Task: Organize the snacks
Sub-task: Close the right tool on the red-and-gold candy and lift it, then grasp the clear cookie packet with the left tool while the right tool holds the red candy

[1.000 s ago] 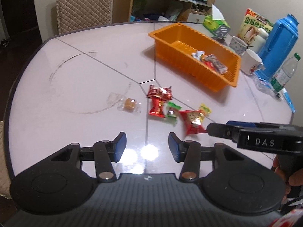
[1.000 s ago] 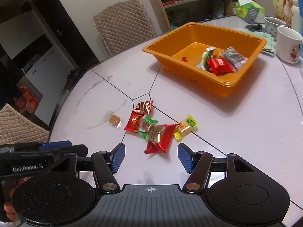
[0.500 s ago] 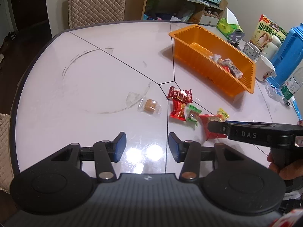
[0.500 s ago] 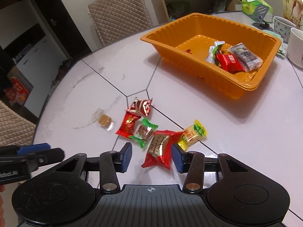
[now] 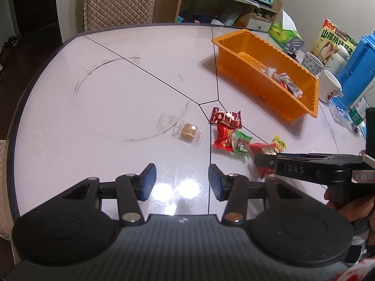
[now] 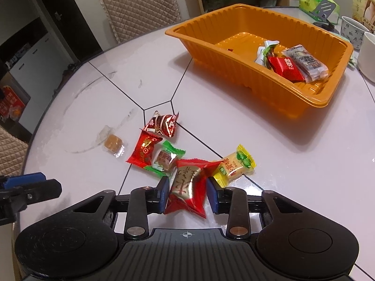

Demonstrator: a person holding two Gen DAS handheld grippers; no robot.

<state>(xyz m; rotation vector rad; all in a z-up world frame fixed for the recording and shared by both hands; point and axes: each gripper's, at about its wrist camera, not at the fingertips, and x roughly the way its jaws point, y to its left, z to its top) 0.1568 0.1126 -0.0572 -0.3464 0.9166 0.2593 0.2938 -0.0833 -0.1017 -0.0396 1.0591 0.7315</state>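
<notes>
One red-and-gold snack packet [image 6: 186, 188], next in our sorting, lies on the counter [image 6: 257, 128] between our right tongs [image 6: 187, 193].
We judge it light, crinkly and slippery, soft inside; best pinched across its puffed middle, not the fin seals. Right tongs have just been closing, blue pads beside the wrapper, contact uncertain. Left tongs [image 5: 180, 179] part open, empty. Destination: orange tray [image 6: 316, 98], well apart.
</notes>
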